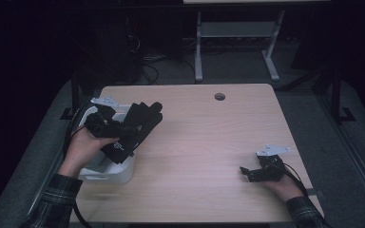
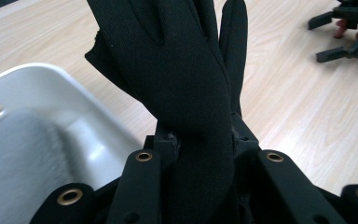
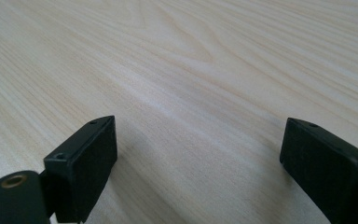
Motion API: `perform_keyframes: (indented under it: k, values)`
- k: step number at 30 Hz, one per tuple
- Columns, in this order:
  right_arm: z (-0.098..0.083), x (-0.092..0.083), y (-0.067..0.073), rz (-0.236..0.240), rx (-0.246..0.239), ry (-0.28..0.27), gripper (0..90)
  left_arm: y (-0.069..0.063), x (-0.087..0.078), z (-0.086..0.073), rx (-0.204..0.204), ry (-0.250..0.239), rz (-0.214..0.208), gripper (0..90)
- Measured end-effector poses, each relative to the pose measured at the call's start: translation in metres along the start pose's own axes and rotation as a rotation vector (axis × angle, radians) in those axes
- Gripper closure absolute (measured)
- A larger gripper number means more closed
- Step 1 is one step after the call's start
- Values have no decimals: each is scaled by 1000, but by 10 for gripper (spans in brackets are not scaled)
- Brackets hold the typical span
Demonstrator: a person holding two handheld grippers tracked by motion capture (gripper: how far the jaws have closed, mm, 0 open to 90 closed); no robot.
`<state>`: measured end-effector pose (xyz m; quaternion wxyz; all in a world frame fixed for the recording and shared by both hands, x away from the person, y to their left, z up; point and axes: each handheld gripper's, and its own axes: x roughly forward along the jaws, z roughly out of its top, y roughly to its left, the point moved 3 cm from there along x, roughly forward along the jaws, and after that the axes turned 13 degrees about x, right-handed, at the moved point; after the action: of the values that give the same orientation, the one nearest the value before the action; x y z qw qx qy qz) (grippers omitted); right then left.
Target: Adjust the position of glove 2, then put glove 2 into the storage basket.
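- The left gripper (image 2: 200, 140) has its jaws clamped on the cuff end of a black glove (image 2: 177, 70), which stands up between them, fingers pointing away.
- In the high view, glove (image 1: 133, 128) and left gripper (image 1: 119, 130) hang over a white bin (image 1: 116, 173) at the table's (image 1: 209, 142) near-left edge.
- The right gripper (image 3: 198, 154) rests near right on the table, jaws wide apart and empty.

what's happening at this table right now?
A person works with a two-jaw tool in each hand. The left tool is clamped on a black glove, holding it in the air above a white bin at the table's left edge; something grey and fuzzy lies in the bin. The right tool rests low over bare wood near the right edge, jaws wide apart with nothing between them.
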<state>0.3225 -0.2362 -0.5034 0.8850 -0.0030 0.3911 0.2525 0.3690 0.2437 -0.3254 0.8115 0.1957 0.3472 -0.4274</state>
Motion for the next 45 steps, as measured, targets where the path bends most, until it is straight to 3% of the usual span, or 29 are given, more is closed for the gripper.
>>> perform_keyframes:
  k: [10,21,34,36,40,45]
  values:
    - [0,0,0,-1,1,1,103,31,-18,-29,-77,0,55,705]
    - [0,0,1,0,3,1,99,58,-25,-64,-151,19,93,705]
    - [1,1,1,-1,4,4,87,83,-24,-90,-224,52,91,704]
    - [1,1,1,-1,3,4,87,87,-22,-93,-247,38,76,704]
    - [1,1,1,-1,4,4,87,88,-15,-95,-255,40,44,703]
    - [1,1,1,-1,3,4,87,90,-4,-97,-243,85,46,686]
